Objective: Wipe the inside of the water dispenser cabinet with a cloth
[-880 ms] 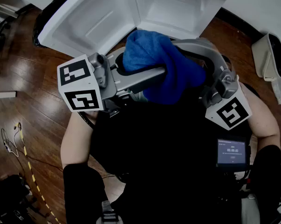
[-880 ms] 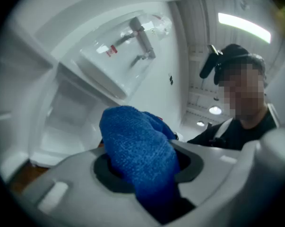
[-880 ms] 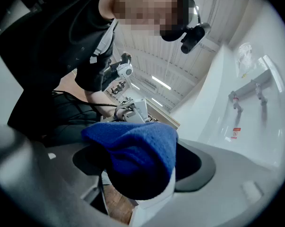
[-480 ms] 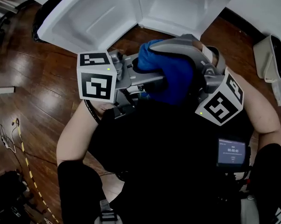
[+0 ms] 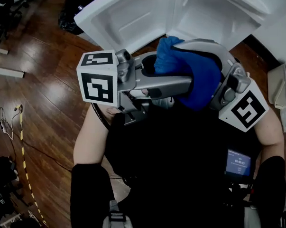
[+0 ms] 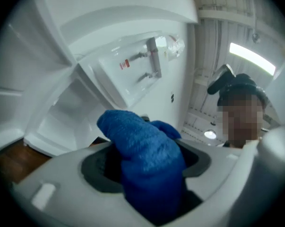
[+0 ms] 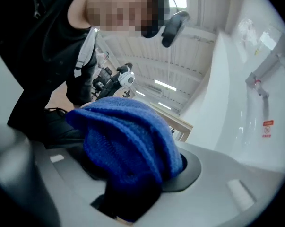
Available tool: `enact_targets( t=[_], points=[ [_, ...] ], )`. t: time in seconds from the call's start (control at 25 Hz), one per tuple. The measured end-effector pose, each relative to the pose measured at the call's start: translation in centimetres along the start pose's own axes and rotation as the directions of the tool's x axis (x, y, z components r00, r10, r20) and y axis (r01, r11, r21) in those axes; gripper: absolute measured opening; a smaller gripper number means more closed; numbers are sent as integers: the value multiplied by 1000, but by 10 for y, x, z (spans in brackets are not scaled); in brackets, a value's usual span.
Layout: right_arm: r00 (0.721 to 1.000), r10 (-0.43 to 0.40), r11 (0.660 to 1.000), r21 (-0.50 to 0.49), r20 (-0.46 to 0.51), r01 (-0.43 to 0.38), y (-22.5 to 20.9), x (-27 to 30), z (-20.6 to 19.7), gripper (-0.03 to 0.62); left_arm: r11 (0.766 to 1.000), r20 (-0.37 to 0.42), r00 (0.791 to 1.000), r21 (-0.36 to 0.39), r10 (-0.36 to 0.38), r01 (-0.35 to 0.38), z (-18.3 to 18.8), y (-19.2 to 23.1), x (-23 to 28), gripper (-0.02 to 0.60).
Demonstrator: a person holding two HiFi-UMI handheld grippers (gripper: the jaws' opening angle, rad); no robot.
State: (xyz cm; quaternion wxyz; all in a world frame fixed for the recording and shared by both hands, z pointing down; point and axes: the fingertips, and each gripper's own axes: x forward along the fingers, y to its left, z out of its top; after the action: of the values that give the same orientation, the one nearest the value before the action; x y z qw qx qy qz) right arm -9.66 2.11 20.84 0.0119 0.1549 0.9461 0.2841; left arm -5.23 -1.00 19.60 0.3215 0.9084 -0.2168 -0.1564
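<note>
- Looking down, head view: the step in hand is carrying the cloth (image 5: 196, 80) to the work; no wiping has begun. The left gripper (image 5: 173, 75) and right gripper (image 5: 202, 61) cross at chest level, and both close on the one bunched cloth. It hangs above the floor (image 5: 43, 75), just short of the cabinet (image 5: 218, 13) and touching none of it. The door (image 5: 128, 18) stands swung wide, so the white interior is free to enter.
- Count, head view: one cloth, two grippers, two marker cubes, one cabinet, one door.
- Left gripper view: the cloth (image 6: 142, 150) fills the gap of the left gripper (image 6: 151, 186), whose jaws stand fairly wide because the wad between them is thick. The cabinet (image 6: 55, 119) lies beyond, at the lower left, and is well apart from the cloth.
- Count, left gripper view: one cloth, one cabinet opening.
- Right gripper view: the cloth (image 7: 128, 141) drapes over one pad of the right gripper (image 7: 133, 190) and runs down into the gap, pinched there. The dispenser (image 7: 246, 103) rises at the right edge.
- Count, right gripper view: one cloth, one dispenser.
- Next move, as a judgement: one gripper probably has to let go, since two crossed grippers would crowd the opening. The other should then lower the cloth through the opening and press a broad fold flat against an inner wall. Enough cloth must stand proud of the jaws for the fabric, not the gripper, to meet the wall.
</note>
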Motion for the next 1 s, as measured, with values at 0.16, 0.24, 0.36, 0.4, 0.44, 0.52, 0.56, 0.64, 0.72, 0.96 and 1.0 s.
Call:
enact_targets(
  t=[0.16, 0.24, 0.36, 0.4, 0.44, 0.52, 0.56, 0.64, 0.72, 0.96, 1.0],
  points=[
    [992, -110, 976, 196, 69, 94, -60, 2, 13, 244, 986, 190, 979, 132, 79, -106, 49, -13, -51, 337],
    [979, -197, 939, 297, 49, 174, -93, 3, 9, 242, 866, 338, 888, 285, 310, -411, 80, -2, -102, 334],
    [946, -325, 871, 389, 0, 299, -145, 14, -4, 249, 449, 557, 591, 385, 584, -807, 117, 16, -199, 211],
    [934, -355, 847, 411, -33, 337, -161, 19, -10, 252, 336, 575, 520, 402, 631, -852, 122, 24, -221, 210],
    [923, -379, 824, 429, -70, 371, -176, 24, -16, 255, 261, 561, 481, 428, 673, -865, 122, 36, -236, 219],
    [898, -419, 787, 439, -136, 433, -203, 35, -27, 256, 217, 474, 477, 502, 740, -837, 116, 70, -245, 332],
    [882, -440, 774, 425, -171, 469, -214, 40, -30, 256, 228, 419, 486, 530, 767, -817, 112, 90, -243, 349],
    [849, -470, 756, 386, -241, 528, -230, 52, -37, 256, 249, 332, 481, 548, 812, -799, 106, 123, -240, 365],
    [825, -476, 755, 340, -305, 561, -239, 67, -46, 258, 265, 302, 478, 541, 825, -798, 105, 140, -238, 353],
    [820, -354, 794, 318, -450, 518, -226, 89, -58, 259, 278, 288, 487, 544, 824, -792, 82, 101, -205, 202],
    [827, -335, 802, 324, -451, 501, -219, 88, -54, 259, 278, 272, 487, 555, 830, -784, 74, 94, -193, 202]
  ],
)
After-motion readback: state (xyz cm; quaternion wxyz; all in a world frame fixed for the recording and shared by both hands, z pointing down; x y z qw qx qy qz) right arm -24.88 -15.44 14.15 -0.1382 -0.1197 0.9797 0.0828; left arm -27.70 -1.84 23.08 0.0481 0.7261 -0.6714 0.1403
